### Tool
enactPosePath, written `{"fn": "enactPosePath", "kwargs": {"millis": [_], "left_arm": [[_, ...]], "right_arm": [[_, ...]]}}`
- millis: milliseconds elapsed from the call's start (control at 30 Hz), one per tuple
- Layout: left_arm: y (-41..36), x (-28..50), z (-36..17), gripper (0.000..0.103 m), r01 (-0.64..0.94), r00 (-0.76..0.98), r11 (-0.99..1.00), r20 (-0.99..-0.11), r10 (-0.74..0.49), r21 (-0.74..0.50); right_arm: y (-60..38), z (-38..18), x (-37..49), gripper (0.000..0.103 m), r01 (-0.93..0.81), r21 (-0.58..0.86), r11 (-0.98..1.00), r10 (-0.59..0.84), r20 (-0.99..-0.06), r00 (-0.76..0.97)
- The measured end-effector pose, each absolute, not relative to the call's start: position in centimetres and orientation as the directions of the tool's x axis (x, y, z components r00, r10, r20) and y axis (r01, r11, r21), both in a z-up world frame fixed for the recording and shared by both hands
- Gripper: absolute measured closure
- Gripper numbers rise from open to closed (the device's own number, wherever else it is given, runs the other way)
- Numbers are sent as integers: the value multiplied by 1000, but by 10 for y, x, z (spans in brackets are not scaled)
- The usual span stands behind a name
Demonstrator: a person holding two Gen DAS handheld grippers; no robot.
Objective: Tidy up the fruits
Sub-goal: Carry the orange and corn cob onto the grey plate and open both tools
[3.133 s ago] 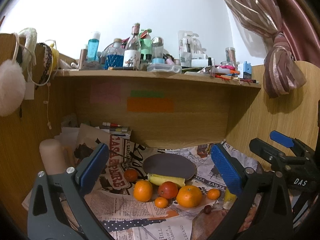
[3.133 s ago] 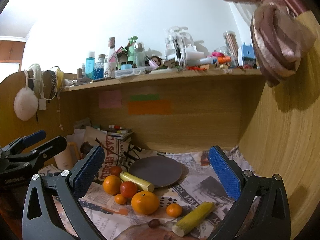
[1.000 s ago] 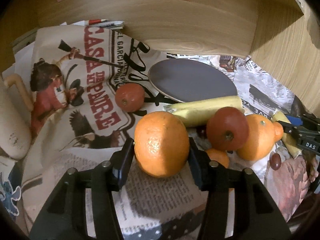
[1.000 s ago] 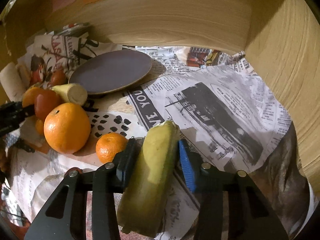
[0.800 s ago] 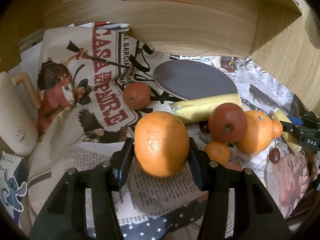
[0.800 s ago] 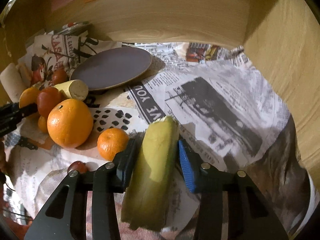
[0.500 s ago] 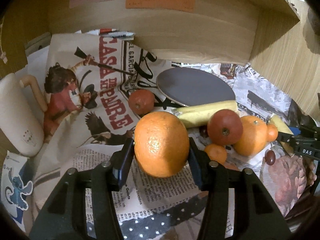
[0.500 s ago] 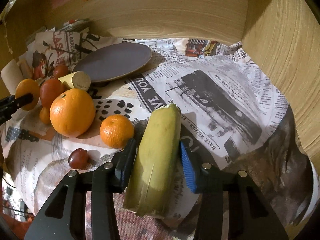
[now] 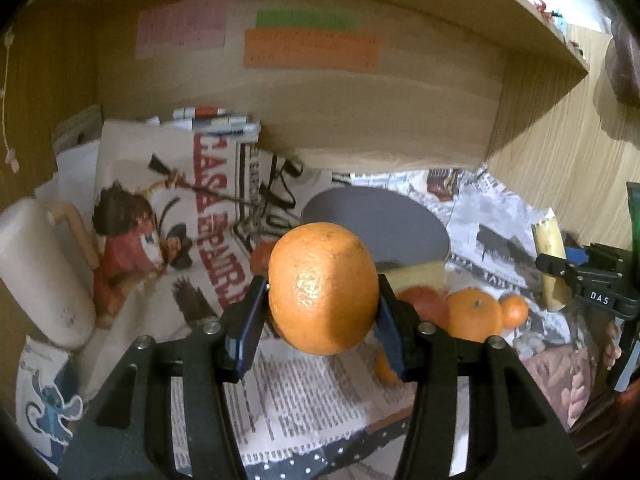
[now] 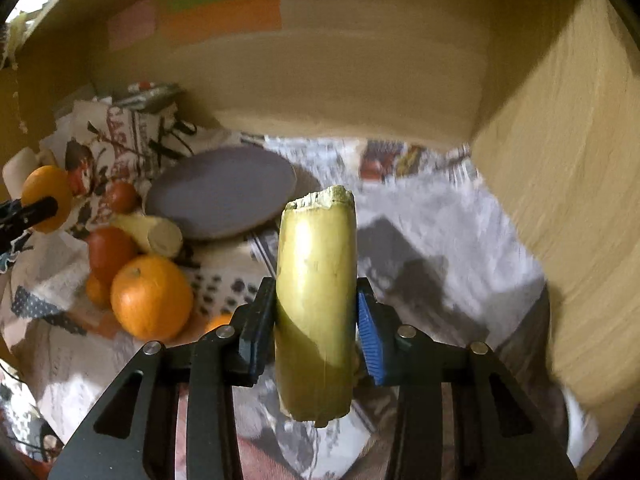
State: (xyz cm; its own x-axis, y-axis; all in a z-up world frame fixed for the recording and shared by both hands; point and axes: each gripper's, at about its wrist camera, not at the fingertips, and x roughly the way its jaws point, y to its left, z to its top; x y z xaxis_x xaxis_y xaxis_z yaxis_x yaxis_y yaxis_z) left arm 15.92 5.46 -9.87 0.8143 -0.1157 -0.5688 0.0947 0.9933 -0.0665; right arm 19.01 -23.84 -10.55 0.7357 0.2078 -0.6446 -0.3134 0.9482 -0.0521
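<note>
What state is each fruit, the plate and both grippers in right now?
Left gripper: shut on the big orange.
Big orange: held, off the newspaper.
Right gripper: shut on the yellow stalk.
Yellow stalk: held, lifted, cut end pointing away.
Plate: empty, flat on the newspaper.
Second orange: resting on the newspaper.
Second stalk: lying beside the plate.

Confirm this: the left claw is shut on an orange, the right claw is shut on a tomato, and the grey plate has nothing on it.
Not quite. The right claw is shut on a yellow stalk, not a tomato, as the right wrist view shows. The left claw is shut on the orange, and the grey plate has nothing on it.
</note>
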Motion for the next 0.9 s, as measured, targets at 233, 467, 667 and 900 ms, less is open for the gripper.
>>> {"fn": "enactPosePath", "kwargs": {"millis": [233, 467, 667, 900], "left_arm": [[47, 173, -74, 51, 109, 840, 992, -528, -124, -60], [42, 195, -60, 51, 107, 848, 993, -516, -121, -56], [40, 218, -56, 51, 96, 853, 994, -511, -105, -44], [35, 248, -59, 51, 93, 842, 995, -531, -93, -28]], "right_arm": [[-221, -84, 204, 67, -365, -81, 927, 253, -583, 772], [-207, -71, 222, 67, -408, -69, 910, 306, -551, 776], [-188, -64, 241, 67, -455, -64, 888, 355, -534, 767], [-176, -63, 269, 67, -480, -63, 875, 372, -546, 750]]}}
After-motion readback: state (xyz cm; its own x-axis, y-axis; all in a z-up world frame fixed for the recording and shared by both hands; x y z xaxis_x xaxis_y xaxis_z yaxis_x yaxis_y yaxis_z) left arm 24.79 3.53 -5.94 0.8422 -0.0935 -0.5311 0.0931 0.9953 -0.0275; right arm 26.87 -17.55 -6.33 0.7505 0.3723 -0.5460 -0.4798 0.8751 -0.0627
